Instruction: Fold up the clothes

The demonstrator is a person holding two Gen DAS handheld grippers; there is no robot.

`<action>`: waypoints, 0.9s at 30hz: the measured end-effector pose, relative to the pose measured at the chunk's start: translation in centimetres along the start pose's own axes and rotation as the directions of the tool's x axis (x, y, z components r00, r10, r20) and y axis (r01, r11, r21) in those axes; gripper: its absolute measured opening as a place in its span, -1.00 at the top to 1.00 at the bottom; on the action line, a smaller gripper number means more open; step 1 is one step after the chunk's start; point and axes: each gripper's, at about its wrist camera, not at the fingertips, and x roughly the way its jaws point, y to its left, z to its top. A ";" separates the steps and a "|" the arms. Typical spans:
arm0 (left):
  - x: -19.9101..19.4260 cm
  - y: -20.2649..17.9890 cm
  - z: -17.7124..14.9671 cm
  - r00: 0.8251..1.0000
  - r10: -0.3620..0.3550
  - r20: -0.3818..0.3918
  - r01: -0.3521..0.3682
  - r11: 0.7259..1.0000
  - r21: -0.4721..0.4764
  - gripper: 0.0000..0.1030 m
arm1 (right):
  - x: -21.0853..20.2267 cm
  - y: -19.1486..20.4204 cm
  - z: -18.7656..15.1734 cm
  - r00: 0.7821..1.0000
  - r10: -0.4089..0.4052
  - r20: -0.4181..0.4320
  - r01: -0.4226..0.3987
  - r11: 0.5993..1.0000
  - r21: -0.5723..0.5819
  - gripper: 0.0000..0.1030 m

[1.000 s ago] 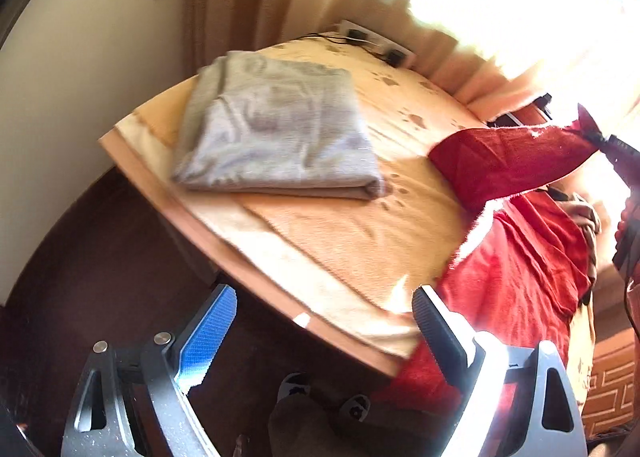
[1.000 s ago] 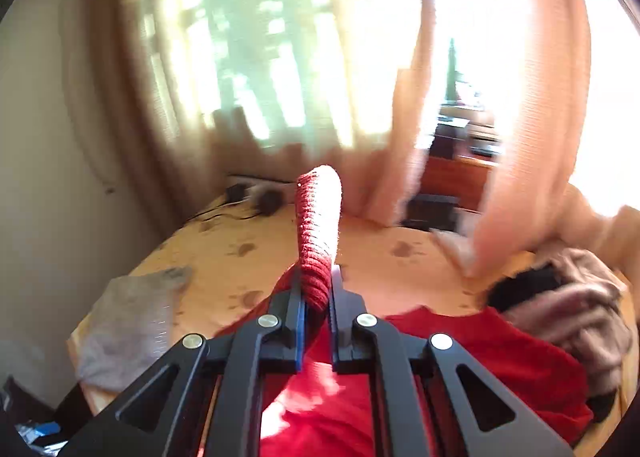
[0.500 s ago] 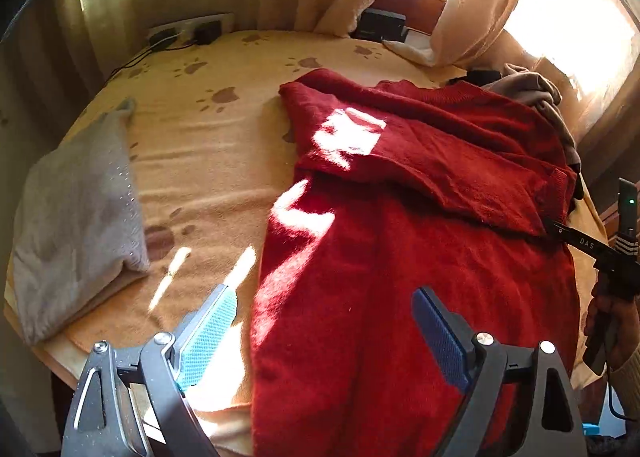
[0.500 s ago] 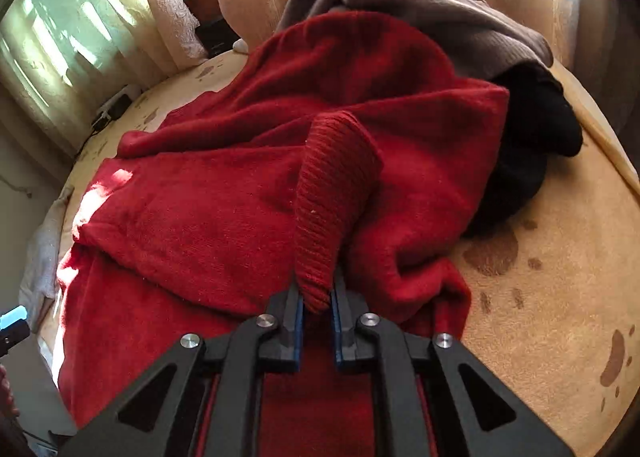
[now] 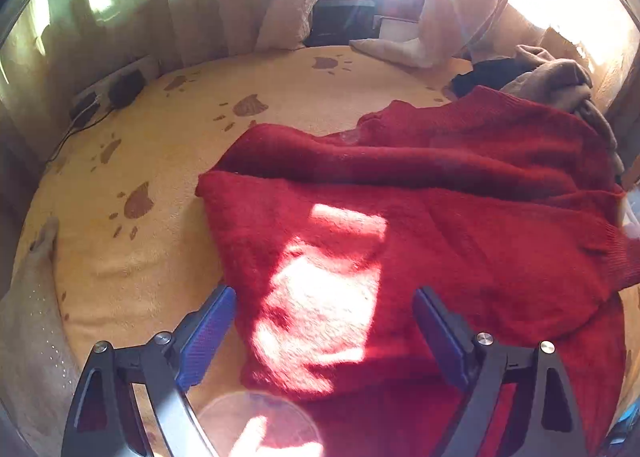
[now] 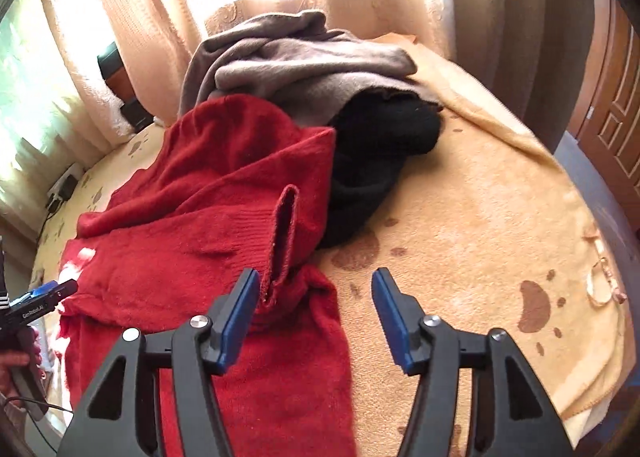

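A: What is the surface like?

B: A table draped in a fleecy yellow-tan blanket (image 6: 472, 217) printed with brown paw marks. Pale lace-patterned curtains (image 6: 148, 13) hang behind it, bright with sun, and a brown panelled wooden door (image 6: 616, 97) shows at about 3 o'clock in the right wrist view. A power strip (image 5: 108, 91) with dark plugs lies on the blanket's far edge, at about 10 o'clock in the left wrist view.

A: And the clothes?

B: A fuzzy red sweater (image 5: 400, 225) lies spread over the middle of the blanket, with a sleeve folded across its body and a patch of sunlight on the knit. Its ribbed cuff (image 6: 282, 241) stands up as a narrow open loop. Beyond it, toward 12 o'clock in the right wrist view, a soft grey-brown garment (image 6: 304, 65) is heaped on a black knit one (image 6: 384, 145). A folded pale grey garment (image 5: 28, 317) lies at 8 o'clock in the left wrist view.

A: The tongs?

B: The left gripper (image 5: 324, 321) hangs wide over the sweater's near part, nothing between its blue ridged pads. The right gripper (image 6: 316, 309) is opening; the cuff stands just inside its left pad (image 6: 240, 313), and I cannot tell whether they still touch. The far pad is clear.
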 end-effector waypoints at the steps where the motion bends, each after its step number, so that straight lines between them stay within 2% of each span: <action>1: 0.7 0.8 0.4 1.000 0.019 -0.008 -0.019 1.000 -0.001 -0.78 | -0.4 0.2 0.3 0.999 -0.028 0.020 0.028 1.000 0.003 -0.22; 3: 1.8 2.7 0.6 0.998 0.061 -0.019 -0.061 0.998 0.006 -0.79 | -1.1 1.1 0.8 0.997 -0.044 0.061 0.043 0.999 0.012 -0.22; 6: 2.7 5.1 0.5 1.000 -0.009 -0.022 0.009 1.000 -0.023 -0.87 | -1.6 3.7 1.2 0.995 -0.002 0.097 0.006 0.999 -0.036 -0.22; 9: 2.5 5.1 0.6 1.000 -0.002 -0.007 0.002 1.000 0.030 -0.88 | 0.3 6.9 1.0 0.994 0.103 0.024 -0.099 0.987 -0.123 -0.23; 10: 2.4 4.8 0.6 1.000 0.009 0.000 -0.009 0.998 0.055 -0.88 | 1.4 7.4 0.7 0.994 0.110 -0.016 -0.111 0.984 -0.137 -0.23; 12: 1.9 4.7 0.7 1.000 0.020 0.001 -0.020 0.997 0.073 -0.88 | 4.1 8.0 0.0 0.992 0.078 -0.096 -0.093 0.982 -0.163 -0.23; 14: 0.8 4.9 0.8 1.000 -0.002 0.010 0.002 0.999 0.047 -0.88 | 6.5 7.4 -0.5 0.986 0.033 -0.166 -0.061 0.985 -0.163 -0.22; 16: -0.5 4.7 0.9 0.998 -0.045 0.038 0.043 0.999 0.033 -0.88 | 6.7 7.2 -0.7 0.987 0.038 -0.154 -0.066 0.981 -0.183 -0.22; 18: -1.0 3.9 0.8 0.995 -0.083 0.048 0.079 0.994 0.071 -0.88 | 6.7 7.6 -0.9 0.986 0.020 -0.163 -0.056 0.974 -0.218 -0.24; 19: -0.7 3.3 0.7 0.995 -0.095 0.040 0.091 0.990 0.105 -0.88 | 6.7 7.9 -1.1 0.987 0.012 -0.162 -0.051 0.970 -0.238 -0.32; 22: 1.6 4.1 0.3 0.991 -0.134 -0.027 0.135 0.990 0.046 -0.88 | 6.7 9.0 -1.7 0.986 -0.014 -0.163 -0.037 0.952 -0.304 -0.57; 24: 3.2 4.7 0.0 0.984 -0.162 -0.070 0.162 0.987 0.001 -0.89 | 6.8 9.4 -1.7 0.985 -0.033 -0.172 -0.026 0.942 -0.334 -0.58; 25: 3.2 5.1 0.1 0.985 -0.156 -0.066 0.156 0.988 -0.011 -0.89 | 6.8 9.4 -1.6 0.983 -0.035 -0.181 -0.028 0.941 -0.336 -0.58; 27: 2.8 5.0 0.3 0.992 -0.112 -0.058 0.114 0.993 0.026 -0.89 | 6.1 8.8 -0.7 0.981 0.000 -0.196 -0.056 0.958 -0.282 -0.58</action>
